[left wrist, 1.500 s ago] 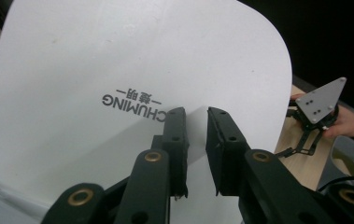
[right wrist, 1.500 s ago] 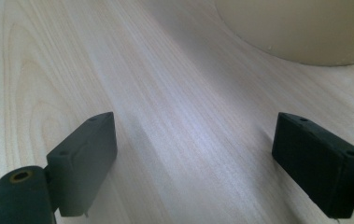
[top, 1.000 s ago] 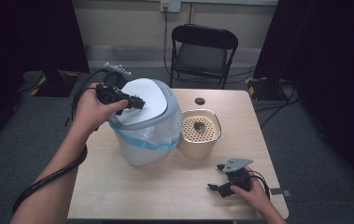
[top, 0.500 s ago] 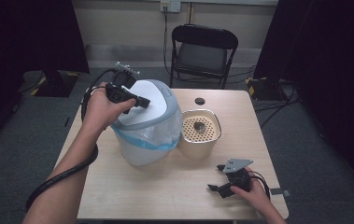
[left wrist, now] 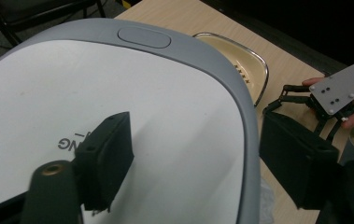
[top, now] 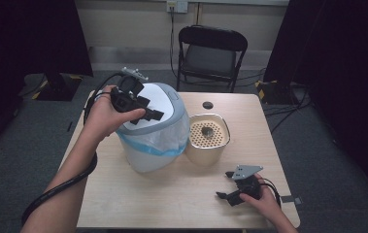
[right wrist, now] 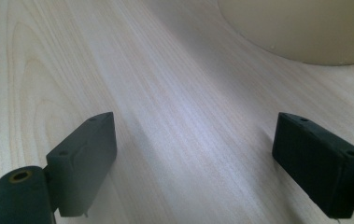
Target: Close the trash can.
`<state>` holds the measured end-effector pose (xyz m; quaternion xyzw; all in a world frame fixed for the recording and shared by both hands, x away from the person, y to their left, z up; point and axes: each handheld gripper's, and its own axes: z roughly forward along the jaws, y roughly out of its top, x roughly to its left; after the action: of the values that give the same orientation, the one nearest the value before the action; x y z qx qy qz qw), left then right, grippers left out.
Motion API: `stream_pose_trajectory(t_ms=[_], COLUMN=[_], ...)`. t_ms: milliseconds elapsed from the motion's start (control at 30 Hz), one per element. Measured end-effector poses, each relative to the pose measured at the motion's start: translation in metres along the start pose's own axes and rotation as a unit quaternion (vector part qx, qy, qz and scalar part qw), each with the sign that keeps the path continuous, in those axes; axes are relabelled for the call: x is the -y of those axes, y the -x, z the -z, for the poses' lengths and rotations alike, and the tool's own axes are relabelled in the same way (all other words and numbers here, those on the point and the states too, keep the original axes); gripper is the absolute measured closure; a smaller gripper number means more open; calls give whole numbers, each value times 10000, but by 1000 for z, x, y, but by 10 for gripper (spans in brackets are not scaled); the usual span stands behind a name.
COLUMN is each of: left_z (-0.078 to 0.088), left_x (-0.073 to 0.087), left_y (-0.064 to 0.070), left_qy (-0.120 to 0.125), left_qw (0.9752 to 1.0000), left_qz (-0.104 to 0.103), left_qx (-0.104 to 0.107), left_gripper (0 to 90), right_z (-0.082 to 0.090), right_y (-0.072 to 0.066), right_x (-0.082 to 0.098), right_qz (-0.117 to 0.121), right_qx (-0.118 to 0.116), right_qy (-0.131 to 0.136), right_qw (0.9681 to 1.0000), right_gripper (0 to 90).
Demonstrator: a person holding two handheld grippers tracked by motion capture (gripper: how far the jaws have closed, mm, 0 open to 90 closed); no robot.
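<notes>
Table: pale wood, carries everything. A black folding chair stands beyond its far edge, well apart.

Bin: white plastic, the biggest item, left of the table's centre and nearer the far edge. Grey-rimmed flat white lid sits on top with a grey push button at the rim; a blue-edged liner bag hangs out under the rim. Judged light and probably empty, so liable to slide or tip if shoved sideways. Lid is stiff, smooth, slippery on the flat face; the grey rim is the sensible place to take hold, or the button to press. The liner is soft and could snag.

Metal container: cream, with a perforated insert, just right of the bin, close to or touching it. It crowds any approach from that side.

Small dark round object near the far right part of the table; too small to identify.

Left tool: over the lid, jaws have just been opening, now standing wide. In the left gripper view one pad is over the white face and the other hangs past the rim; nothing gripped.

Right tool: lies near the front right edge, in the hand, jaws wide, only bare wood between them.
</notes>
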<state>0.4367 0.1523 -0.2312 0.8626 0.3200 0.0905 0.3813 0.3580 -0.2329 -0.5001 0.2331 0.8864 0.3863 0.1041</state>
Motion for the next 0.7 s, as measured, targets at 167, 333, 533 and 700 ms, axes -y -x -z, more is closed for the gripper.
stream_pose_trajectory(t_ms=[167, 333, 533, 700], left_z=[17, 33, 52, 64], left_x=[11, 26, 44, 60], left_y=[1, 1, 2, 5], left_qy=[158, 177, 405, 489], left_qw=[9998, 9997, 9988, 9982], left_qz=[-39, -172, -151, -176], left_qx=[64, 82, 220, 314], left_gripper=[156, 165, 165, 165], right_z=[0, 0, 0, 0], right_y=[0, 0, 0, 0], right_x=[0, 0, 0, 0], right_qz=[1, 1, 1, 0], right_qx=[1, 1, 1, 13], right_qy=[-1, 0, 0, 4], right_qw=[10000, 10000, 10000, 10000], right_gripper=[132, 132, 132, 132])
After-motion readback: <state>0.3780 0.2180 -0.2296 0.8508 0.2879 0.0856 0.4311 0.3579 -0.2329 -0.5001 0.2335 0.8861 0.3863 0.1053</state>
